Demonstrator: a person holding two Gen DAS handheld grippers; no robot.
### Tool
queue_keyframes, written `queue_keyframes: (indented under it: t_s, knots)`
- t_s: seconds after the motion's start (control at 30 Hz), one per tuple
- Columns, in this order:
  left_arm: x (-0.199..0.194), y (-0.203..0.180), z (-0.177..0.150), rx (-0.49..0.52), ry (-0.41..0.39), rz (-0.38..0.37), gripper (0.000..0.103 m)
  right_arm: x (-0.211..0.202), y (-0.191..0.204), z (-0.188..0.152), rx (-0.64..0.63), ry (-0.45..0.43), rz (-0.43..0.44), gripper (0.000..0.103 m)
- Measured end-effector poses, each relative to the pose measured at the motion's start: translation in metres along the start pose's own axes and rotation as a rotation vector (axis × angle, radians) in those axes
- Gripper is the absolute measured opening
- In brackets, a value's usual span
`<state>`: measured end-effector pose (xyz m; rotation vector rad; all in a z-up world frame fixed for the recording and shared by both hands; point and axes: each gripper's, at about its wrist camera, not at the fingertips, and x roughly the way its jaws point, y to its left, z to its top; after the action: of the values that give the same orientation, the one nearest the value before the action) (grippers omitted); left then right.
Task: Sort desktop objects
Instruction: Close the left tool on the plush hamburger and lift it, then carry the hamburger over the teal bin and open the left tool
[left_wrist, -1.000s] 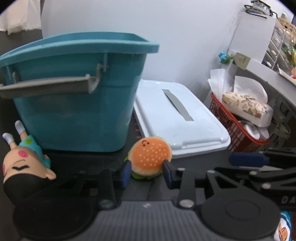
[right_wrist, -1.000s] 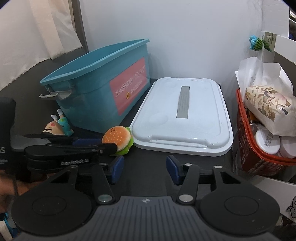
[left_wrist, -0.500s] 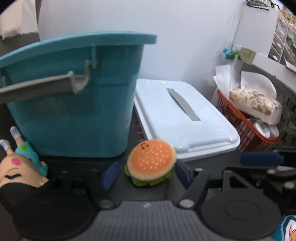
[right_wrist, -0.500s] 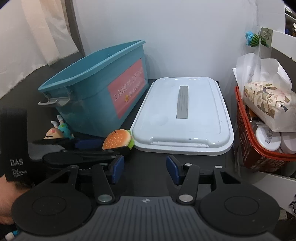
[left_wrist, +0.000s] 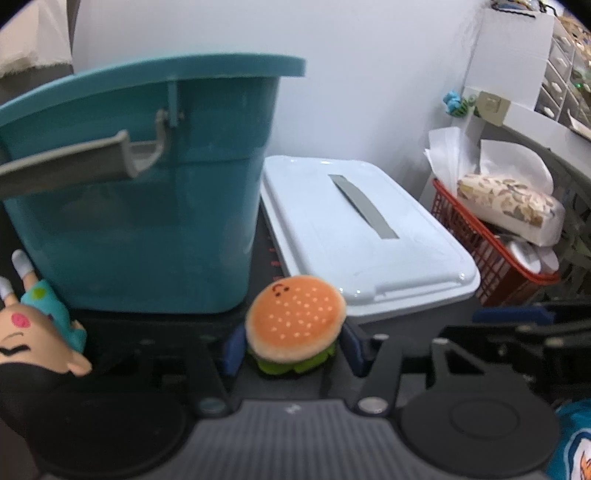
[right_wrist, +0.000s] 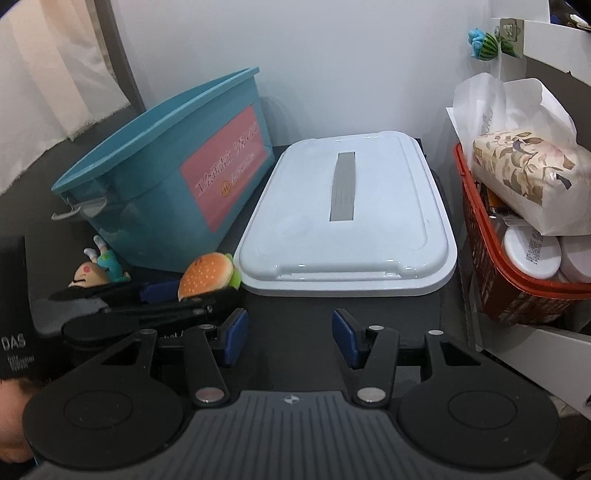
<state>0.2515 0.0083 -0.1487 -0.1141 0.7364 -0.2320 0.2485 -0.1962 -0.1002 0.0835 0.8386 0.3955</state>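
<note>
L. gripper (left_wrist: 291, 349): jaws closing w/ the plush hamburger toy (left_wrist: 295, 325) between the blue pads (left_wrist: 232, 350); pads sit right at its sides, firm contact can't be confirmed. Teal storage bin (left_wrist: 147, 192) stands beyond the L. finger, white lid (left_wrist: 354, 236) beyond the R. finger, doll (left_wrist: 33, 332) well left. R. gripper (right_wrist: 290, 332): about half open, empty, lid (right_wrist: 347, 221) ahead.

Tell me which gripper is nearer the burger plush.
Left. The left gripper straddles the burger plush, its fingers closing around it. The right gripper hangs empty, off to the plush's right.
</note>
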Motion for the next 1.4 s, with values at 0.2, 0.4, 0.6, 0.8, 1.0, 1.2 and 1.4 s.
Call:
queue_keyframes:
  t_s: [0.2, 0.4, 0.6, 0.8, 1.0, 1.2, 1.4]
  knots:
    - [-0.016, -0.007, 0.004, 0.012, -0.017, -0.004, 0.056, -0.005, 0.005, 0.004, -0.01, -0.004, 0.016, 0.056]
    - [-0.043, -0.012, 0.005, 0.025, -0.013, 0.008, 0.056, -0.024, 0.008, 0.009, -0.006, -0.047, 0.049, 0.056]
    - [-0.079, -0.019, 0.007, 0.063, -0.02, 0.028, 0.056, -0.048, 0.016, 0.009, -0.02, -0.089, 0.079, 0.056]
    - [-0.122, -0.025, 0.019, 0.123, -0.049, 0.059, 0.056, -0.073, 0.023, 0.008, -0.03, -0.134, 0.107, 0.056]
    - [-0.151, -0.031, 0.039, 0.133, -0.069, 0.062, 0.056, -0.094, 0.023, 0.006, -0.031, -0.166, 0.117, 0.057]
    - [-0.17, -0.041, 0.055, 0.185, -0.073, 0.086, 0.056, -0.114, 0.022, 0.004, -0.02, -0.206, 0.148, 0.061]
    - [-0.179, -0.044, 0.073, 0.18, -0.077, 0.103, 0.056, -0.128, 0.019, 0.005, -0.003, -0.233, 0.181, 0.07]
